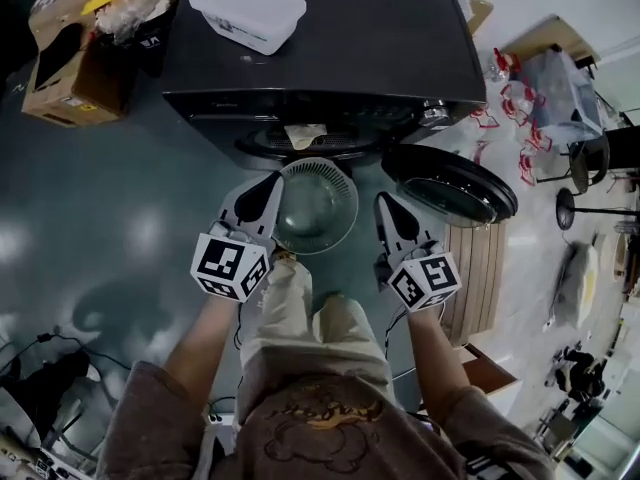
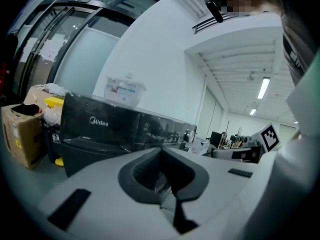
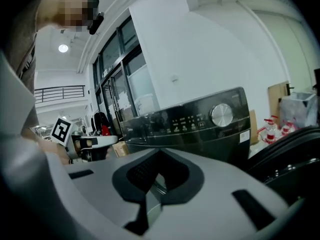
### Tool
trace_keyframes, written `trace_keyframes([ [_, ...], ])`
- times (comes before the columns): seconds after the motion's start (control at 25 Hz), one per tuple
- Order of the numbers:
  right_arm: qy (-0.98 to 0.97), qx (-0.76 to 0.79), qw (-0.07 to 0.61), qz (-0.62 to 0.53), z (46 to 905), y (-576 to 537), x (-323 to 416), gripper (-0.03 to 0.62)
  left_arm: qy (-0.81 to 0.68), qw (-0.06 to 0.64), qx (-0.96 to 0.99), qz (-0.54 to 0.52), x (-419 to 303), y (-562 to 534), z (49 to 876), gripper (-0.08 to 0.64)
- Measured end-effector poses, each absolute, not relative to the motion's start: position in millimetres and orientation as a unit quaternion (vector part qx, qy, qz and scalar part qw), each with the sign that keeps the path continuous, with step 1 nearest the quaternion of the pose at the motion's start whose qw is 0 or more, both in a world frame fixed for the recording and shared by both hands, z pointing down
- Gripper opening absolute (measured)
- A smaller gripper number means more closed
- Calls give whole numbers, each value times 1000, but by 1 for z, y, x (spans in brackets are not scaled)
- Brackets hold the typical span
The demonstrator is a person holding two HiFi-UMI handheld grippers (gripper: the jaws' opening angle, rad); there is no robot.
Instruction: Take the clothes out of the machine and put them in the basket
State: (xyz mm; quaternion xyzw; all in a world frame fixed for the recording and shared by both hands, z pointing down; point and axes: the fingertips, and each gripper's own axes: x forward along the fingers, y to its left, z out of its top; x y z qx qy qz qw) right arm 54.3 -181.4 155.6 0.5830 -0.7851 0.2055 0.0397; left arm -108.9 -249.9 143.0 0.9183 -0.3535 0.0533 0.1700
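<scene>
The black washing machine [image 1: 330,58] stands ahead with its round door [image 1: 450,183] swung open to the right. A pale piece of cloth [image 1: 305,134] shows in the drum mouth. A round grey basket [image 1: 316,206] sits on the floor just in front of the machine, and I see only its bare bottom. My left gripper [image 1: 270,184] is at the basket's left rim and my right gripper [image 1: 384,206] at its right rim. Both point towards the machine. Each is shut with nothing between the pads, as the left gripper [image 2: 161,153] and the right gripper [image 3: 159,156] show in their own views.
A white plastic tub [image 1: 248,10] lies on the machine's top. A cardboard box [image 1: 65,68] full of odds and ends stands at the left. A slatted wooden board [image 1: 482,268] lies at the right under the door. Cables [image 1: 40,368] trail on the floor at the lower left.
</scene>
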Motion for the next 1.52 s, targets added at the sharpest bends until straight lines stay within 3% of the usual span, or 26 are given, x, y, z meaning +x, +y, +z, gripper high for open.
trace_keyframes([
  [0.28, -801, 567, 26, 190, 252, -218, 61, -3, -359, 174, 915, 52, -98, -271, 252, 5],
  [0.8, -809, 562, 24, 173, 424, -233, 80, -3, -353, 88, 931, 36, -76, -294, 391, 5],
  [1.16, -827, 545, 9, 139, 473, -226, 79, -3, -364, 52, 930, 20, -63, -285, 426, 5],
  [1.52, -837, 536, -16, 107, 462, -201, 88, -3, -375, 37, 926, 4, -63, -260, 423, 5],
])
